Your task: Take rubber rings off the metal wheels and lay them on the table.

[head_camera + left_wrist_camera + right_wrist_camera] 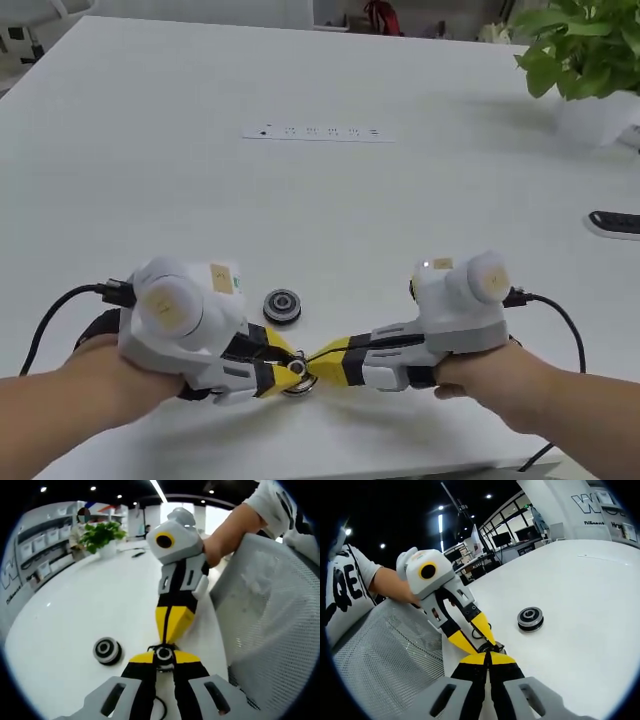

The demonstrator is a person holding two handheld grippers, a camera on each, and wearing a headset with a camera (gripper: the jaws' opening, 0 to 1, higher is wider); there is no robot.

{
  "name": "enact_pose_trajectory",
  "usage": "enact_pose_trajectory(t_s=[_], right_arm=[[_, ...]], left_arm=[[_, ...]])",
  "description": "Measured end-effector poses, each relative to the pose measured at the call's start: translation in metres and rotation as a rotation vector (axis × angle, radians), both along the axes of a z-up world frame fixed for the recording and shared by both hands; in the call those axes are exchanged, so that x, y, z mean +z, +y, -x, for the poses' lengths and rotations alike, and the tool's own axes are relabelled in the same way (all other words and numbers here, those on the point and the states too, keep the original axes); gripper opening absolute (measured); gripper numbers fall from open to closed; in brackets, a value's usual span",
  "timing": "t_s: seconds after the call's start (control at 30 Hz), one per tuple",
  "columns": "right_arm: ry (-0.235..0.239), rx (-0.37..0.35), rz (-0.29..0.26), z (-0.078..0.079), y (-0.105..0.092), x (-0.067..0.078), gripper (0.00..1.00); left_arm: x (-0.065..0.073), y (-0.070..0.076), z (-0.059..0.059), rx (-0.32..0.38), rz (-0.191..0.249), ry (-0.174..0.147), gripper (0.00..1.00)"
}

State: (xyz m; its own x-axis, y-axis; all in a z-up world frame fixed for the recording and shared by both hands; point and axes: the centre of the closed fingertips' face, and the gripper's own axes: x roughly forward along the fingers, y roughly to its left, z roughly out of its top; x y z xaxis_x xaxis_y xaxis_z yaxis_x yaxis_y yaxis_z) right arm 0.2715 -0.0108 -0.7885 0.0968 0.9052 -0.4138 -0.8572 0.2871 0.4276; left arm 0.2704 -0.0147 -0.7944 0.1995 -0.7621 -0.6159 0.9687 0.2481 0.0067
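Observation:
My left gripper point(290, 373) is shut on a small metal wheel point(298, 375), held just above the white table's point(330, 200) near edge. In the left gripper view the wheel point(164, 654) sits between my yellow jaw tips. From the right, my right gripper point(313, 362) meets it tip to tip, its jaws closed on the wheel's black rubber ring; its closed tips point(168, 639) touch the wheel's top. The right gripper view has them pinched together, right gripper point(490, 656) against left gripper point(489, 641). A second wheel point(282, 306) with its black ring lies flat on the table just behind.
A white power strip point(318, 132) lies mid-table. A potted plant point(585, 50) stands far right, with a black flat object point(615, 222) at the right edge. A grey mesh chair point(270, 620) is beside the table. Cables trail from both grippers.

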Motion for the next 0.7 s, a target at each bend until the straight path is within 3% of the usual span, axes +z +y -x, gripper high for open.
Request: enact_pose_trajectory(t_s=[0.3, 0.5, 0.7], right_arm=[[0.015, 0.011, -0.034, 0.003, 0.005, 0.007, 0.00], [0.073, -0.024, -0.086, 0.001, 0.005, 0.012, 0.00], [0.056, -0.039, -0.047, -0.003, 0.000, 0.004, 0.00]], left_arm=[[0.000, 0.000, 0.000, 0.001, 0.005, 0.001, 0.12], [0.000, 0.000, 0.000, 0.004, 0.008, 0.002, 0.12], [0.001, 0.000, 0.000, -0.003, 0.009, -0.005, 0.13]])
